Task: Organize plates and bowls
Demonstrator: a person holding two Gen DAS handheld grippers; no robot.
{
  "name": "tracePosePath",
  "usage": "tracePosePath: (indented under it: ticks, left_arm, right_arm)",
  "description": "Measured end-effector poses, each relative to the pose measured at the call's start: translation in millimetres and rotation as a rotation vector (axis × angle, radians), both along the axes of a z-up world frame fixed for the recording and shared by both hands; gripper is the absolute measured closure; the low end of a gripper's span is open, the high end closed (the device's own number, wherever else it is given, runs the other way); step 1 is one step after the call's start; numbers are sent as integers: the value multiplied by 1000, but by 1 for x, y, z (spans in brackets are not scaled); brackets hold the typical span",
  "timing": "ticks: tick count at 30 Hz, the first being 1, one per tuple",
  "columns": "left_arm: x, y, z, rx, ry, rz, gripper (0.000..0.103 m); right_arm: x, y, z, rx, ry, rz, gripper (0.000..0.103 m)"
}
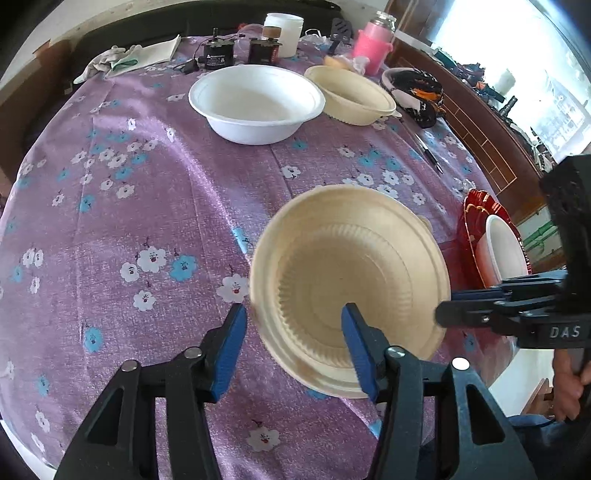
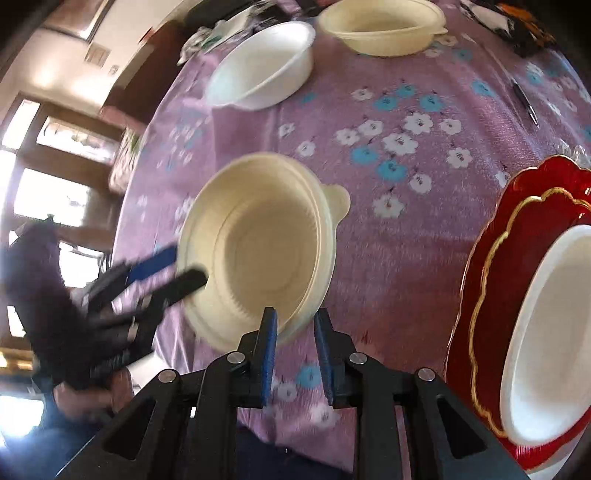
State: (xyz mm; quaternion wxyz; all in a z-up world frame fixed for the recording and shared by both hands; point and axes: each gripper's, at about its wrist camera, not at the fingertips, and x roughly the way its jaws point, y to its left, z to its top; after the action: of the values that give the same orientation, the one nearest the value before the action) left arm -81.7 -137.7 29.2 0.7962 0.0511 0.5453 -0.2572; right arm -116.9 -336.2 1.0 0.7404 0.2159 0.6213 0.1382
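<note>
A cream plastic bowl (image 1: 351, 284) (image 2: 258, 251) is tilted near the table's front edge. My left gripper (image 1: 293, 325) is open, its jaws straddling the bowl's near-left rim, one finger inside the bowl. My right gripper (image 2: 293, 328) is partly open with the bowl's right rim between its pads; whether it pinches is unclear. It shows from the side in the left wrist view (image 1: 480, 306). A white bowl (image 1: 256, 103) (image 2: 262, 64) and a second cream bowl (image 1: 352, 94) (image 2: 382, 26) sit at the far side. A white bowl (image 2: 546, 332) (image 1: 504, 251) rests on a red plate (image 2: 491, 280) (image 1: 476, 221) at the right.
A purple flowered cloth (image 1: 147, 192) covers the table. At the far edge stand a white jar (image 1: 286, 31), a pink bottle (image 1: 373, 44), dark small devices (image 1: 218, 53), gloves and a paper (image 1: 133, 59). A patterned cloth item (image 1: 417, 92) and a pen (image 1: 428, 151) lie at the right.
</note>
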Motion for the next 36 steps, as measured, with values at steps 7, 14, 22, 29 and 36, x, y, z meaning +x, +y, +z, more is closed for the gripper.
tracePosePath:
  ticks: [7, 14, 22, 29, 36]
  left_arm:
    - [2, -6, -2, 24, -8, -10, 62]
    - [2, -11, -5, 91, -44, -28, 79]
    - [-4, -19, 11, 138, -165, -67, 85]
    - [-2, -23, 13, 139, -180, -76, 85]
    - [-2, -28, 16, 135, -203, -88, 85]
  right_arm:
    - [4, -18, 11, -91, -74, -74, 79]
    - [10, -7, -5, -106, -89, -85, 82]
    - [2, -12, 4, -140, -99, -129, 89]
    - [-3, -12, 9, -149, -115, -140, 89]
    - [-8, -15, 12, -153, -126, -158, 89]
